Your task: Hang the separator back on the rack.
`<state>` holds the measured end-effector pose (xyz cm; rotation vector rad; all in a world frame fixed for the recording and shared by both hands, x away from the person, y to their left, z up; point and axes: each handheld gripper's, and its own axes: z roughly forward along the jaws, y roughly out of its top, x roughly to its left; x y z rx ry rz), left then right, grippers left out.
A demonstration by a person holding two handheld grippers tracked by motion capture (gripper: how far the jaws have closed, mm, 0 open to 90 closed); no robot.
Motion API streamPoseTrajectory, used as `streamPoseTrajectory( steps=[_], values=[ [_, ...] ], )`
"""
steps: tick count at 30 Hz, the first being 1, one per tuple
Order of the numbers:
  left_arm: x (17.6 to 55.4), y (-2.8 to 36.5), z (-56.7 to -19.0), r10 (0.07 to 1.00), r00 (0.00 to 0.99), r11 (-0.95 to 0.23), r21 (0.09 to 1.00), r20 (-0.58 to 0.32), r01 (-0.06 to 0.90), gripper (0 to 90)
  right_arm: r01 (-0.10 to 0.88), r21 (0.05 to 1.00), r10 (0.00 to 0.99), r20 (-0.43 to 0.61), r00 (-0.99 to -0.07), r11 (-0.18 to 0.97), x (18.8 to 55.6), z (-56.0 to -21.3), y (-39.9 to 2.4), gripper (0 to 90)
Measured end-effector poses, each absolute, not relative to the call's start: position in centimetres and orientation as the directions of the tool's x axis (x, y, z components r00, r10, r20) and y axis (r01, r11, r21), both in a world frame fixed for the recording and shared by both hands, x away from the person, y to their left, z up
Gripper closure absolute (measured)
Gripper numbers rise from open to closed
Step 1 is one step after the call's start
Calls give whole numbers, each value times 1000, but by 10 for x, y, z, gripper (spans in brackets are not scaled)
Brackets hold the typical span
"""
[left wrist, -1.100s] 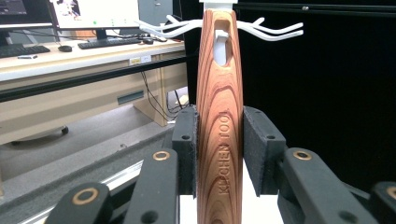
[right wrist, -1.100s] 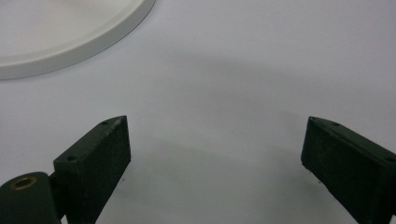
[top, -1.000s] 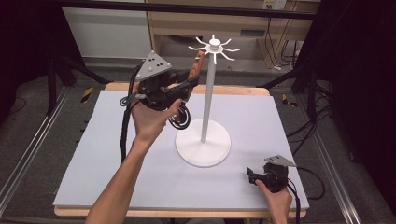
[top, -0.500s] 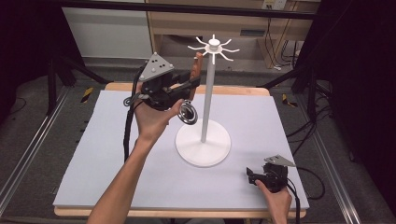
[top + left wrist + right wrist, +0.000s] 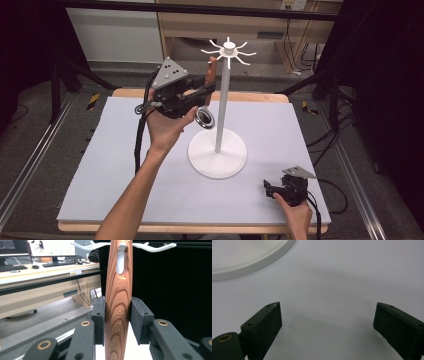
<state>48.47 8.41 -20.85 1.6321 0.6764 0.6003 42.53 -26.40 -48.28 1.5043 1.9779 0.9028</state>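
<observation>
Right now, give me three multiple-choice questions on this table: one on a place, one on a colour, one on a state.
1. Where is the wooden handle?
A. flat on the table
B. up at the stand's hooks
C. in the right gripper
2. What colour is the stand?
A. black
B. red
C. white
3. How are the right gripper's jaws?
A. open, empty
B. shut on a tool
C. clamped on the stand

Key: 1 B, a hook passes through the hole of the wooden handle; 2 C, the stand is white from pole to base; 3 A, the right gripper has its jaws wide apart over bare table.
</observation>
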Motion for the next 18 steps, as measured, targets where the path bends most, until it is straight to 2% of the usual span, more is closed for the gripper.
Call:
streamPoseTrajectory(
  steps=[9, 18],
  values=[
    [488, 80, -211, 726, 687, -139, 986, 37, 94, 641, 637, 751, 963, 9, -270, 171, 425, -483, -264, 87],
    [485, 83, -210, 735, 676, -143, 986, 44, 91, 534, 637, 753, 964, 13, -266, 165, 426, -483, -265, 88]
  ],
)
